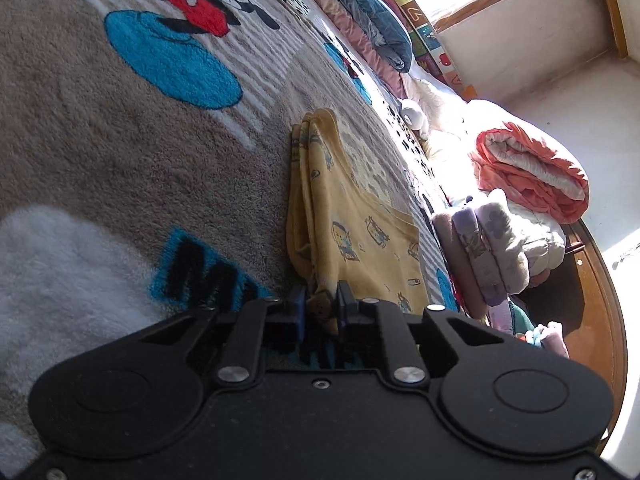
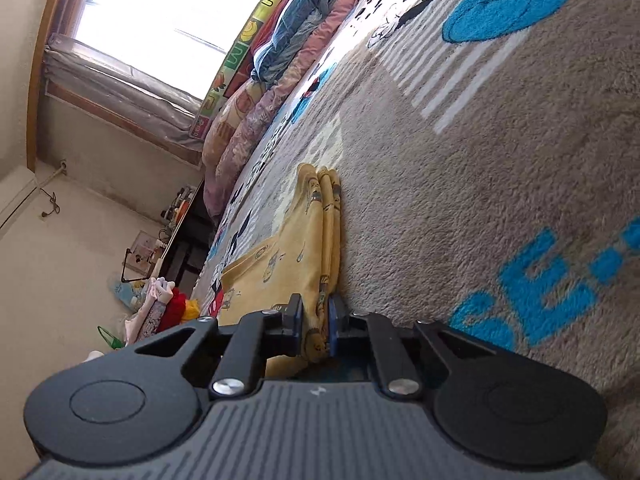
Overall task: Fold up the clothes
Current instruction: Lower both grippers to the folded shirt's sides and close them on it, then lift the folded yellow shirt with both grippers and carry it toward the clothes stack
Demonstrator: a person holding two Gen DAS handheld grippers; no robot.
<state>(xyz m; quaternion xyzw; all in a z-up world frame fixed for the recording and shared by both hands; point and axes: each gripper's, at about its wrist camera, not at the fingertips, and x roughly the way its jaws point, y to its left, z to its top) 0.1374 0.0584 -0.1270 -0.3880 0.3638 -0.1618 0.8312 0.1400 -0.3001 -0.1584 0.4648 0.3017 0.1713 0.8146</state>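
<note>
So the pale yellow cotton garment with little cartoon prints [image 1: 352, 216] is folded into a few layers and lies on the fuzzy grey-brown cartoon-mouse blanket [image 1: 120, 128], its stacked folded edges lined up along one side. The left gripper [image 1: 322, 312] is pinching one near corner of it between its blue pads, and the right gripper [image 2: 316, 320] is clamped on a bunched near corner too.

The left wrist view picks up a rolled coral-and-white quilt [image 1: 532, 172] and a stack of folded pastel fleece blankets [image 1: 488, 252] past the garment's far side. The right wrist view instead shows a bright wood-framed window [image 2: 132, 28], with a crumpled blue denim piece [image 2: 296, 20] beyond the garment.
</note>
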